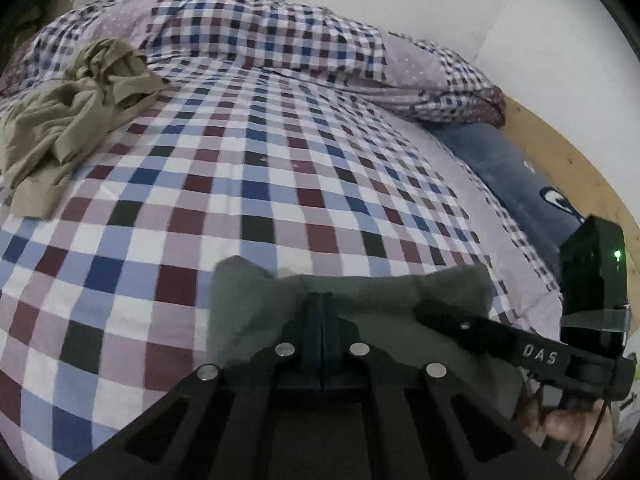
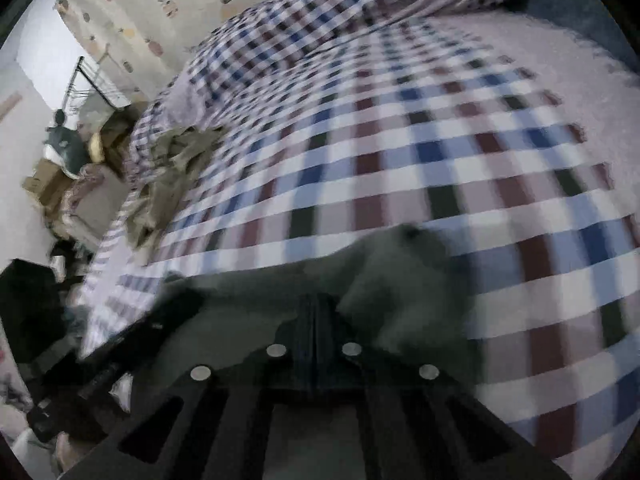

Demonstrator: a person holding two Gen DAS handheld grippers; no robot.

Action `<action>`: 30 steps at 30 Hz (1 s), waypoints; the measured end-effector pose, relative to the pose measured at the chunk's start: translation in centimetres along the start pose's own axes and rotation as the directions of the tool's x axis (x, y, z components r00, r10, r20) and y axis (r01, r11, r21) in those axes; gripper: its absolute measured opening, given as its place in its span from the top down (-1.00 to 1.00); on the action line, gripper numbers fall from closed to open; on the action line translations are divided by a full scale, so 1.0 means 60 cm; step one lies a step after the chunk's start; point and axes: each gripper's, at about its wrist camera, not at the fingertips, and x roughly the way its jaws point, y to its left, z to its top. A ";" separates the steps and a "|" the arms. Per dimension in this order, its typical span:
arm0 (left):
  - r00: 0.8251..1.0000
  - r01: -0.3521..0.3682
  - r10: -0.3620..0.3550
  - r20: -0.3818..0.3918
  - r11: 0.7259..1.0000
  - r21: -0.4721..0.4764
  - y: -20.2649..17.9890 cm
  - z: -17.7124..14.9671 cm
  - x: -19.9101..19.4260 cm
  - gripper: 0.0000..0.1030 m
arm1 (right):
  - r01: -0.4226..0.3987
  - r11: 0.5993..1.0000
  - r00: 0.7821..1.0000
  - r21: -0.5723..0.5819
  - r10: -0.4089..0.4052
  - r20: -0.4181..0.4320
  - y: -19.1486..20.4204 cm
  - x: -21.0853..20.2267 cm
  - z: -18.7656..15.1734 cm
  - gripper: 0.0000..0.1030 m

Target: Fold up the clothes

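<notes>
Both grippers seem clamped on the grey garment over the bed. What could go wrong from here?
1. Each gripper, left and right, pinches only an edge of the grey garment; a quick lift could pull it free.
2. The right view is motion-blurred, so a fast move could lay the garment crooked.
3. The khaki garment lies crumpled on the bedspread; a wide spread might overlap it.
</notes>
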 end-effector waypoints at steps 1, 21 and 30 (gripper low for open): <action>1.000 -0.002 0.003 0.008 1.000 -0.010 0.005 0.000 -0.001 0.98 | 0.012 1.000 1.000 0.021 -0.012 0.014 -0.009 -0.004 0.000 1.00; 0.991 0.131 -0.130 -0.023 0.990 0.055 -0.026 -0.055 -0.046 0.99 | -0.106 0.994 0.994 0.003 0.106 0.022 0.054 -0.051 -0.077 1.00; 0.997 0.071 -0.072 0.022 0.996 0.048 0.001 -0.074 -0.070 0.97 | 0.042 0.997 0.996 0.067 -0.047 0.076 -0.017 -0.096 -0.085 1.00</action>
